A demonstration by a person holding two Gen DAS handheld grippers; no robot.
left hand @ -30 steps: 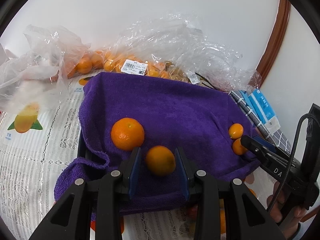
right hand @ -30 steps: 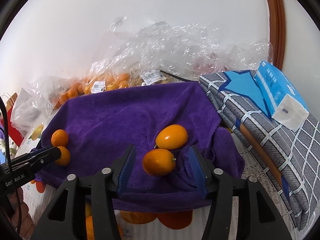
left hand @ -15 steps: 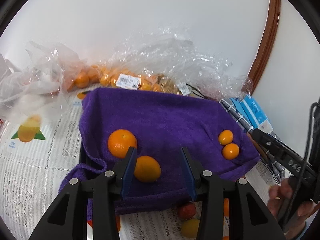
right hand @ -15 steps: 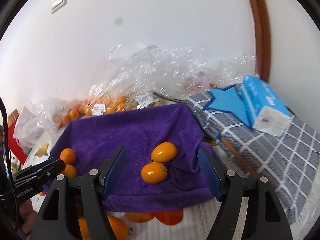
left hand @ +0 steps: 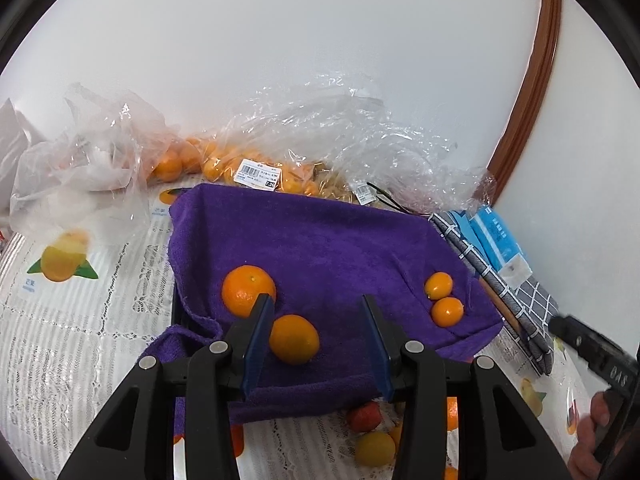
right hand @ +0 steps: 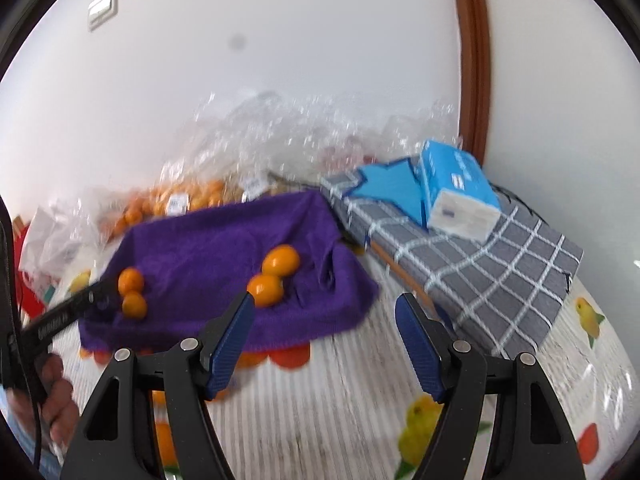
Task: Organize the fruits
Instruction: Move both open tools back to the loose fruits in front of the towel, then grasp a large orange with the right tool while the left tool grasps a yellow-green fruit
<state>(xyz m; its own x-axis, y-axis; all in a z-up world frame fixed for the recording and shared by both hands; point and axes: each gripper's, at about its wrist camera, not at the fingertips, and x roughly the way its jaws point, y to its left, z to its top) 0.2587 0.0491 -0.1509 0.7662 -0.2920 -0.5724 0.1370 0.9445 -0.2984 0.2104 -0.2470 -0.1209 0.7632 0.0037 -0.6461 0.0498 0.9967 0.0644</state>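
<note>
- Although both grippers stand over the purple towel (left hand: 320,248), neither holds any fruit: the left gripper (left hand: 316,340) has its jaws spread, and the right gripper (right hand: 326,338) has its jaws spread wider.
- Nearest the left jaws lies a small orange (left hand: 294,339), resting on the towel between the pads but hard against the left pad and well clear of the right one. It reads as near-round, with no long axis to line up on.
- Just beyond it, partly behind the left fingertip, sits a larger orange (left hand: 246,290), apart from the small one.
- Further right on the towel, two kumquats (left hand: 443,298) lie touching each other. In the right wrist view the nearer kumquat sits just past that gripper's left fingertip, left of the jaw gap; the view is blurred.
- Judgement: the left gripper is nearer the oranges, the right nearer the kumquats. Any fresh grasp of the small orange would need the left jaws shifted leftward to centre it.
- Beyond the towel, bagged fruit (left hand: 256,170) lies against the wall.
</note>
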